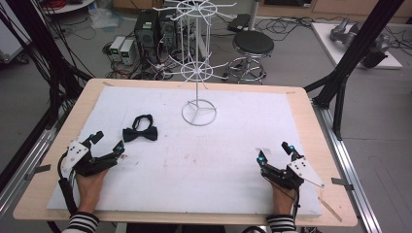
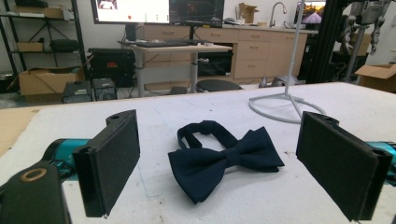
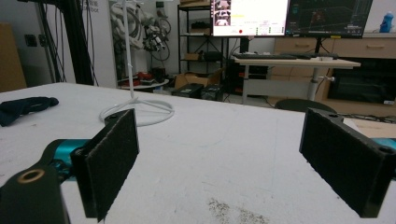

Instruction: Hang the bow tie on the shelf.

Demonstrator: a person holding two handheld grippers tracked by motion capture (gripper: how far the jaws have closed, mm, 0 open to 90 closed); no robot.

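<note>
Both claws rest released: the left claw (image 1: pixel 108 144) just short of the bow tie (image 1: pixel 141 132), whose strap loop lies partly hidden behind it; the right claw (image 1: pixel 273 152) well apart from it.

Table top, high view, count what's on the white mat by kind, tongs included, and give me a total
Bow tie, dark navy: 1
White wire display stand: 1
Tongs, left tongs and right tongs, both open and holding nothing: 2
Total: 4
</note>
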